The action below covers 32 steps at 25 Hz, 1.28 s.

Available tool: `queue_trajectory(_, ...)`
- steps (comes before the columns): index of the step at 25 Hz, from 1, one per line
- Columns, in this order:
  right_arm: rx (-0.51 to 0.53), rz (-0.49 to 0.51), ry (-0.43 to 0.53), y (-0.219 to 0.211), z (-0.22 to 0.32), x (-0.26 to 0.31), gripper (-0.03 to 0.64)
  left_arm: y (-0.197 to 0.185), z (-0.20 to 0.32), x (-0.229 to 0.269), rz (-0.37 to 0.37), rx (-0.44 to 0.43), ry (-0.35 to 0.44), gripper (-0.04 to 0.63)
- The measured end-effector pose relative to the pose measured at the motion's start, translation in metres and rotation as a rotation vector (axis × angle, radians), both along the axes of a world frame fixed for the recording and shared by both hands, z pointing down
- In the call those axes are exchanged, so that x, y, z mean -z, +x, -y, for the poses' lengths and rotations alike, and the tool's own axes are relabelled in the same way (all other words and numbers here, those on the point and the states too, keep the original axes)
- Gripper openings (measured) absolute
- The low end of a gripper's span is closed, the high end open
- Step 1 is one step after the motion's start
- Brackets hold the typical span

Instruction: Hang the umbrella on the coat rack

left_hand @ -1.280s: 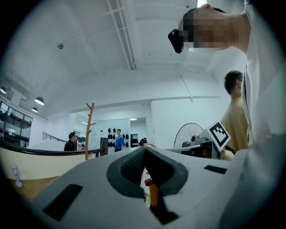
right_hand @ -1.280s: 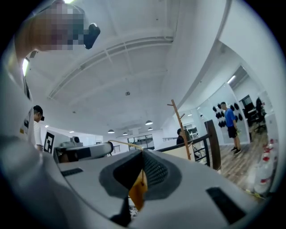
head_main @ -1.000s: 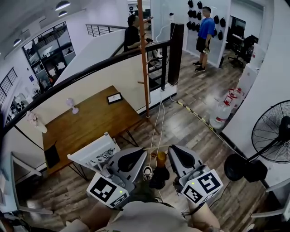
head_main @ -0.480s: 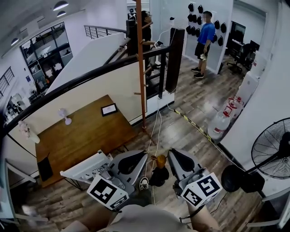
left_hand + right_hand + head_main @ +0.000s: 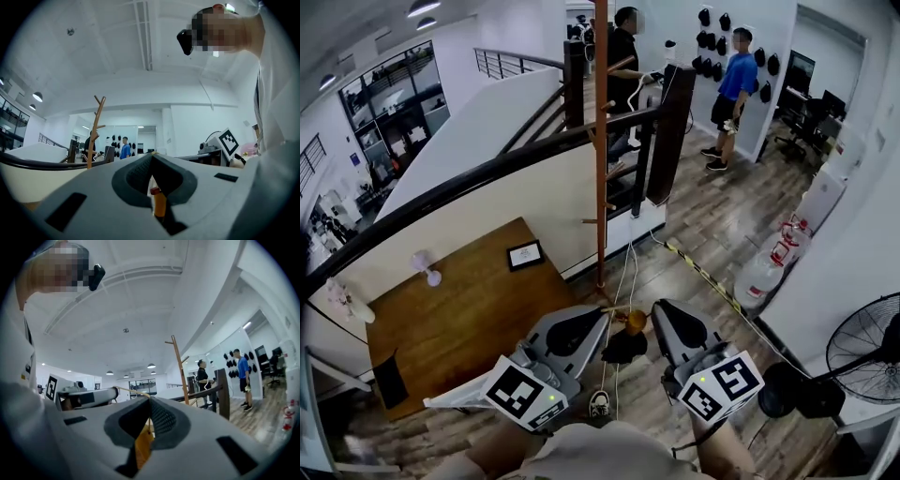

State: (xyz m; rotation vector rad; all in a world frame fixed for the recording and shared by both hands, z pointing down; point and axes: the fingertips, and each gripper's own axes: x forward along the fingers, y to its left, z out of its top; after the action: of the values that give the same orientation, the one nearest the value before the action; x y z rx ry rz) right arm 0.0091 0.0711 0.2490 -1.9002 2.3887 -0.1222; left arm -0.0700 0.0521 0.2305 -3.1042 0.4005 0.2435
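A small folded umbrella hangs between my two grippers in the head view, with an orange handle (image 5: 635,322) above a black canopy (image 5: 624,347). My left gripper (image 5: 602,324) and right gripper (image 5: 657,310) both have their jaws shut on its thin yellow strap, tips close together. In the left gripper view the orange handle (image 5: 160,205) dangles under the closed left gripper (image 5: 151,157). The handle (image 5: 143,446) shows the same way below the right gripper (image 5: 150,399). The wooden coat rack (image 5: 601,159) stands just beyond, a tall pole with short pegs (image 5: 95,131) (image 5: 179,366).
A wooden table (image 5: 459,300) lies left of the rack, a black stair railing (image 5: 487,173) behind it. A floor fan (image 5: 865,349) and water bottles (image 5: 764,277) are at the right. One person (image 5: 623,66) is on the stairs, another (image 5: 733,94) stands farther back.
Both grippers and the umbrella have moved forward, nearer the base of the coat rack. The person on the stairs has moved to the right, up the steps.
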Motion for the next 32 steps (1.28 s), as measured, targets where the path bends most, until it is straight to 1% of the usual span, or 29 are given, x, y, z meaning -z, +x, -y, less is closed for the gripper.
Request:
queue_trajectory(6, 0.001, -0.017, 0.008, 0.013, 0.075, -0.005, 0.011, 0.013, 0.076, -0.002, -0.021, -0.003, 0.021, 0.0)
queue_trajectory(8, 0.003, -0.017, 0.001, 0.016, 0.097, -0.008, 0.011, 0.016, 0.097, -0.005, -0.02, 0.001, 0.015, 0.0)
queue_trajectory(15, 0.05, -0.029, -0.04, 0.02, 0.159, -0.008, 0.011, 0.021, 0.152, -0.002, -0.026, 0.042, -0.013, 0.0)
queue_trajectory(18, 0.065, -0.033, -0.046, 0.028, 0.182, -0.011, 0.011, 0.029, 0.173, -0.004, -0.022, 0.053, -0.017, 0.0)
queue_trajectory(23, 0.142, -0.017, -0.064, 0.051, 0.223, -0.031, 0.011, 0.052, 0.207, -0.024, 0.003, 0.122, -0.036, 0.0)
queue_trajectory(26, 0.185, -0.015, -0.064, 0.072, 0.252, -0.037, 0.011, 0.074, 0.233, -0.029, 0.002, 0.165, -0.035, 0.0)
queue_trajectory(30, 0.262, 0.007, -0.089, 0.102, 0.29, -0.049, 0.011, 0.103, 0.269, -0.042, 0.036, 0.237, -0.058, 0.0)
queue_trajectory(32, 0.289, 0.011, -0.097, 0.12, 0.311, -0.053, 0.011, 0.123, 0.288, -0.047, 0.045, 0.254, -0.061, 0.0)
